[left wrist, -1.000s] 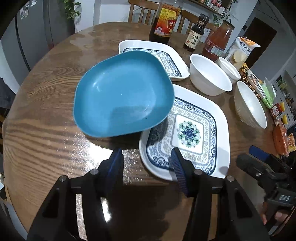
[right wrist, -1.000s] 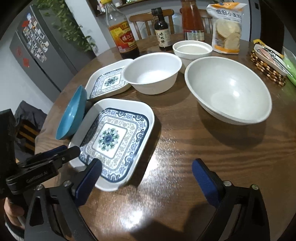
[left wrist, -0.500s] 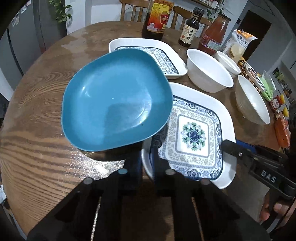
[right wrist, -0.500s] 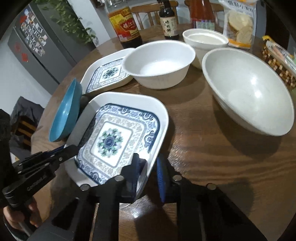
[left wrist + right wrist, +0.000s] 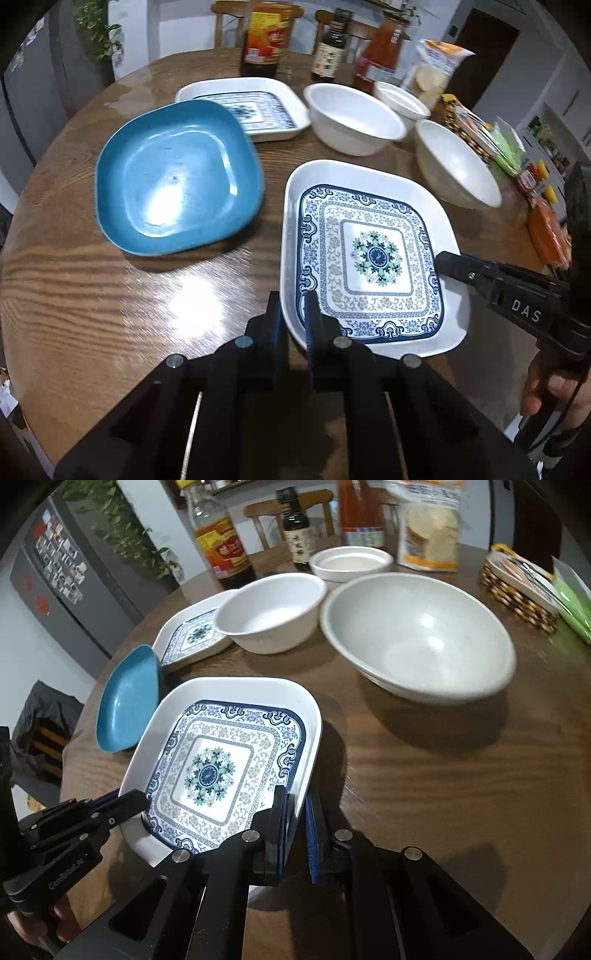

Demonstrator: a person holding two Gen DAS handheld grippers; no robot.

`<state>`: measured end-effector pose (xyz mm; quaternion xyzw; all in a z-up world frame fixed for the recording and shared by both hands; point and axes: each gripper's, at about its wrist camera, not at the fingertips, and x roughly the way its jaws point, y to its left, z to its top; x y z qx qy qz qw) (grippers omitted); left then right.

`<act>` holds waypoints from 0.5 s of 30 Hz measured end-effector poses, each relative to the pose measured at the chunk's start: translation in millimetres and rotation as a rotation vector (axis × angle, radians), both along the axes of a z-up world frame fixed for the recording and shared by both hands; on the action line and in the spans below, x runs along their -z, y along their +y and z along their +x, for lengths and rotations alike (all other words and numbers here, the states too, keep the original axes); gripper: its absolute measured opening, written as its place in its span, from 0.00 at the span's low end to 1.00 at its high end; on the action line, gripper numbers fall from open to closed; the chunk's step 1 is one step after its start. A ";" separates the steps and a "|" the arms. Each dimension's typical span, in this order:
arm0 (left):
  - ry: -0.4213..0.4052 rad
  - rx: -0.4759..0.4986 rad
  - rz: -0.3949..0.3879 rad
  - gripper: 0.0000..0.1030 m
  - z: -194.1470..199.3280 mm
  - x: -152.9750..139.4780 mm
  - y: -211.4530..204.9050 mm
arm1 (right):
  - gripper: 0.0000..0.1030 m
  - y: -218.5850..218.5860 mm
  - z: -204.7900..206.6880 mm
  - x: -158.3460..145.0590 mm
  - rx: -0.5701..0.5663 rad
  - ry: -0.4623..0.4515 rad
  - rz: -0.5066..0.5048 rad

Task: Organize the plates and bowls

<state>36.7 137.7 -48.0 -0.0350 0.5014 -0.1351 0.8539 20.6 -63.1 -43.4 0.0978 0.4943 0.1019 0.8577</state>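
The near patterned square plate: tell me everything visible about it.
The near patterned plate is white and glossy, square with rounded corners and a raised rim, blue scrollwork bands framing a blue-green medallion. It looks empty. The left gripper clamps its near-left rim; the right gripper clamps the opposite rim. It sits over the wooden table, apart from the blue plate; whether it is lifted is unclear.

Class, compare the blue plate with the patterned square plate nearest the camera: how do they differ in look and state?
The blue plate is plain, one solid colour; the patterned plate is white with a blue ornamental border and a central floral medallion. The blue plate lies free on the table, touched by no gripper; the patterned plate has its rim clamped by both the left gripper and the right gripper. Both are shallow, rounded-square and empty.
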 end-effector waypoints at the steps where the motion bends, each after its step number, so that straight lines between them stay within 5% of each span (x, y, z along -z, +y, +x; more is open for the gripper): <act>1: 0.002 0.012 -0.003 0.11 -4.6 -1.3 -5.4 | 0.11 -2.7 -2.6 -0.1 0.004 0.000 0.000; 15: 0.047 0.095 -0.009 0.13 -38.0 7.9 -56.6 | 0.11 -44.5 -22.9 7.3 0.030 0.022 -0.022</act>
